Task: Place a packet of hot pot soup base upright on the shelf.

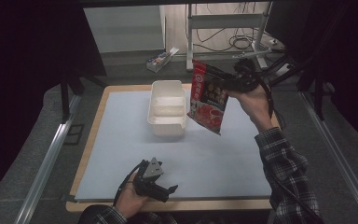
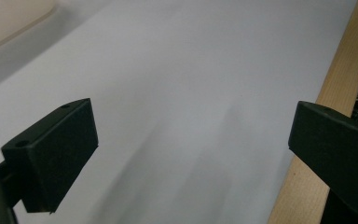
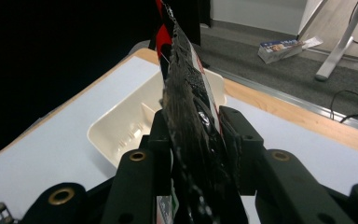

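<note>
Nearest to the person, well on the near side of the white tray [image 1: 168, 114], the left gripper [image 1: 161, 186] rested low over the pale blue mat [image 1: 205, 158], close to the wooden table edge [image 2: 326, 93]. In the left gripper view its jaws stood wide apart with only bare mat between them, so it held nothing.

Farther out was the tray itself, a cream two-compartment container lying on the mat with its long side running away from the person. Both compartments looked empty, as far as the high view showed.

Just to the right of the tray, and above it, the right gripper [image 1: 228, 84] held the red snack packet [image 1: 208, 98] in the air. In the right gripper view the jaws were closed tight on the packet [image 3: 186, 107], which passed between them edge-on. In the high view the packet hung with its long axis nearly vertical, a little tilted, and its lower corner pointed down at the mat beside the right rim of the tray, overlapping that rim as seen from above.

I judged that the packet was meant for the tray. The tray lay to the left of and below the packet, so the right hand was clearly the nearer one, and the long packet would probably need laying along the tray's long side.
</note>
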